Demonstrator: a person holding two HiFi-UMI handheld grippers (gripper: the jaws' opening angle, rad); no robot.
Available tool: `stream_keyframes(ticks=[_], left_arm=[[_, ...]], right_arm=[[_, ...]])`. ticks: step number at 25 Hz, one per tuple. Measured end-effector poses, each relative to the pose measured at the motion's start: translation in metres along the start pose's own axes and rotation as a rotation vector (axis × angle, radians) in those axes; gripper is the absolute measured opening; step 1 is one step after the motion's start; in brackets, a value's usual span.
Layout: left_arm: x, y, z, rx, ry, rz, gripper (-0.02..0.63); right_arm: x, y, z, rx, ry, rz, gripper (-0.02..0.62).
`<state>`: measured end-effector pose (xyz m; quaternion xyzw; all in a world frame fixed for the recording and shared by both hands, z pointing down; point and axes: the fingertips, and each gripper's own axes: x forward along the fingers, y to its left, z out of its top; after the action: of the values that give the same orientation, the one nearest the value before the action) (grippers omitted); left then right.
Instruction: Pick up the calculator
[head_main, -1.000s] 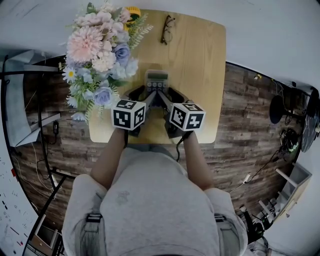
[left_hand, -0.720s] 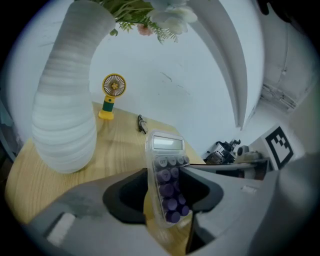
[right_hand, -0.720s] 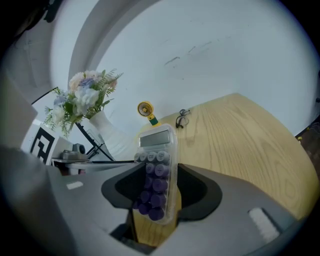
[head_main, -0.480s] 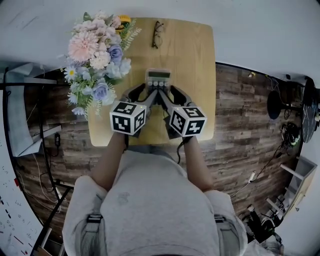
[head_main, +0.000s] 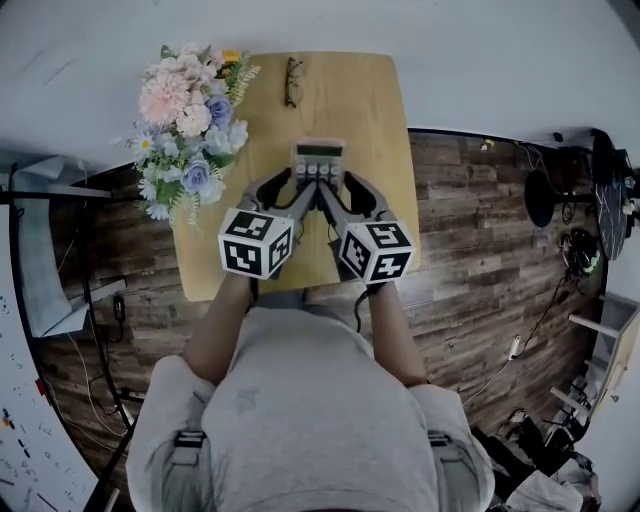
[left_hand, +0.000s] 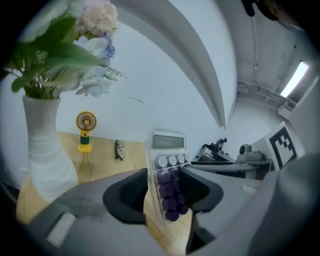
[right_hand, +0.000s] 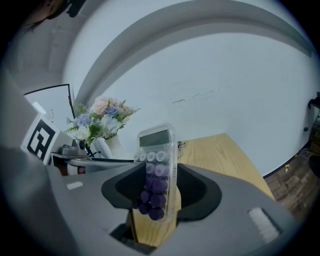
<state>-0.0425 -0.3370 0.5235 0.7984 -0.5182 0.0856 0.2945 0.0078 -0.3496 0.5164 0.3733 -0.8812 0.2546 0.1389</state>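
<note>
- At the table's left side, the vase of flowers stands near the left gripper. A sideways swing of that arm during the lift could strike the blooms or tip the vase.
- Further along the far end, the small yellow fan and the glasses lie well apart from the grip. They are at risk only if the load slips forward and slides.
- Left gripper: the jaws are clamped on the calculator across its purple keypad. The contact falls on rounded keys, not flat casing. Keys may give under pressure, letting the body twist.
- Between the grippers, the calculator is held over the middle of the table, with its display end pointing away from the person and unsupported. It appears raised, but clearance from the wood cannot be confirmed. The clear casing looks smooth, so a downward tilt of the far end could let it slide out.
- Right gripper: the jaws are likewise closed on the same keypad end. With two claws on one small rigid body, any mismatch in hand speed or direction could shear one grip or strain the case.
- Past the table's right edge lies the plank floor. A release on that side would mean a long drop.
</note>
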Motion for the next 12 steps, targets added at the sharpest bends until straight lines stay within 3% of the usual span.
stream_keyframes(ticks=[12], left_arm=[[-0.032, -0.042, 0.042, 0.131, -0.108, -0.057, 0.192]], right_arm=[[-0.050, 0.021, 0.043, -0.081, -0.162, -0.052, 0.192]])
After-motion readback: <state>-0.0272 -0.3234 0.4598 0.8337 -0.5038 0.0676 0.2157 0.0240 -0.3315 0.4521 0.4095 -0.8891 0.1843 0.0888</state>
